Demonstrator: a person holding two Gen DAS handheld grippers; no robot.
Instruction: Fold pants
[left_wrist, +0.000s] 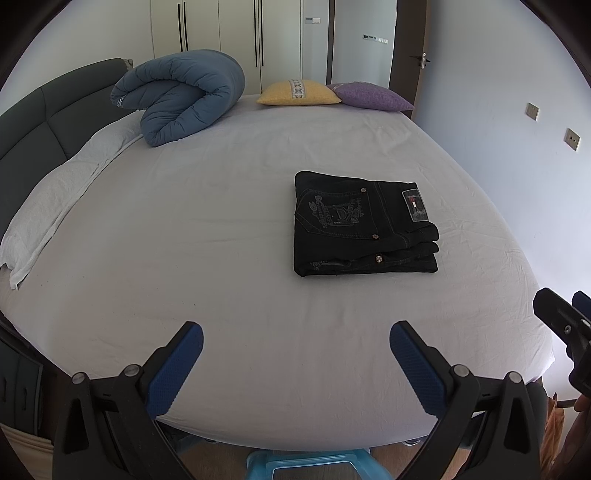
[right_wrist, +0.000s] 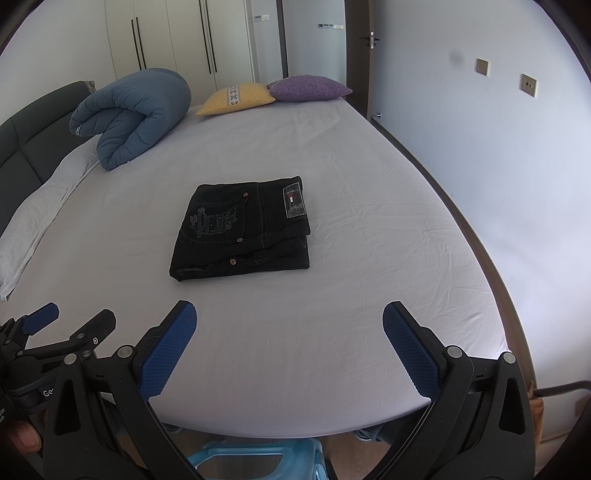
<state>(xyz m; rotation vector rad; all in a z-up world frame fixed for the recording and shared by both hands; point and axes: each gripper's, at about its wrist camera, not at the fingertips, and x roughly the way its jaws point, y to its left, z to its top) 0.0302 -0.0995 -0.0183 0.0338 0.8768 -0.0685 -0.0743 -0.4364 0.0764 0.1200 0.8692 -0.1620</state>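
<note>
Black jeans (left_wrist: 364, 225) lie folded into a compact square stack on the white bed sheet (left_wrist: 221, 240), back pocket embroidery and waistband label facing up. They also show in the right wrist view (right_wrist: 243, 229). My left gripper (left_wrist: 295, 343) is open and empty, held above the near edge of the bed, well short of the jeans. My right gripper (right_wrist: 290, 325) is open and empty too, near the same edge. The right gripper shows at the far right of the left wrist view (left_wrist: 561, 314), and the left gripper at the far left of the right wrist view (right_wrist: 70, 321).
A rolled blue duvet (left_wrist: 181, 96) lies at the far left by the dark headboard (left_wrist: 44, 110). A yellow pillow (left_wrist: 297, 92) and a purple pillow (left_wrist: 373, 96) sit at the far edge. A white towel (left_wrist: 55, 192) runs along the left. A blue plastic stool (left_wrist: 306, 463) stands below.
</note>
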